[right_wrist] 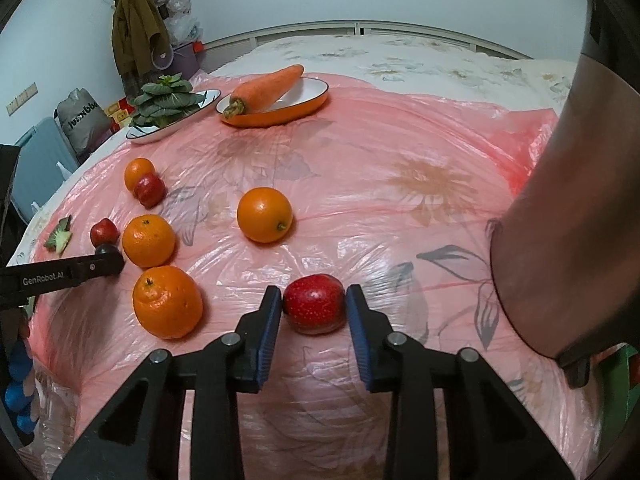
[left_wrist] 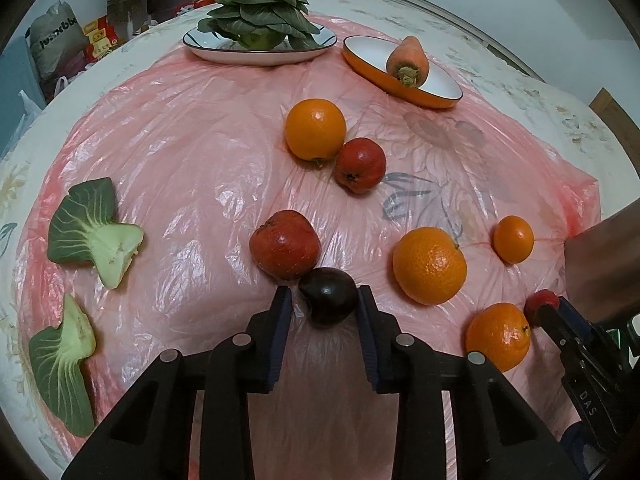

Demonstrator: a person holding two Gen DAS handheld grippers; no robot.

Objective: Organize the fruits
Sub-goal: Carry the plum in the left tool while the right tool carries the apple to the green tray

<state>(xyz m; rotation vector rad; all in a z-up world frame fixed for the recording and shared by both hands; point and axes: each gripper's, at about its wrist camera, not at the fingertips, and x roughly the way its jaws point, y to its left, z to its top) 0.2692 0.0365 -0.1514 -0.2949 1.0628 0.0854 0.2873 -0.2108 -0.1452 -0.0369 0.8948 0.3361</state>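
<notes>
Here a red fruit (right_wrist: 315, 305) sits pinched inside the right claw (right_wrist: 314, 306).

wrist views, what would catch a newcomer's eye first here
Each gripper is closed on a small fruit on the pink plastic sheet: the left gripper on a dark plum-like fruit, the right gripper on a red speckled fruit. Bright oranges lie scattered around them, and at the far edge a carrot sits in an orange-rimmed dish beside a plate of leafy greens.

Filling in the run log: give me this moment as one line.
left gripper: shut on small dark round fruit | right gripper: shut on red speckled fruit | both fruits on pink plastic sheet | stage: grasp, no lift
</notes>
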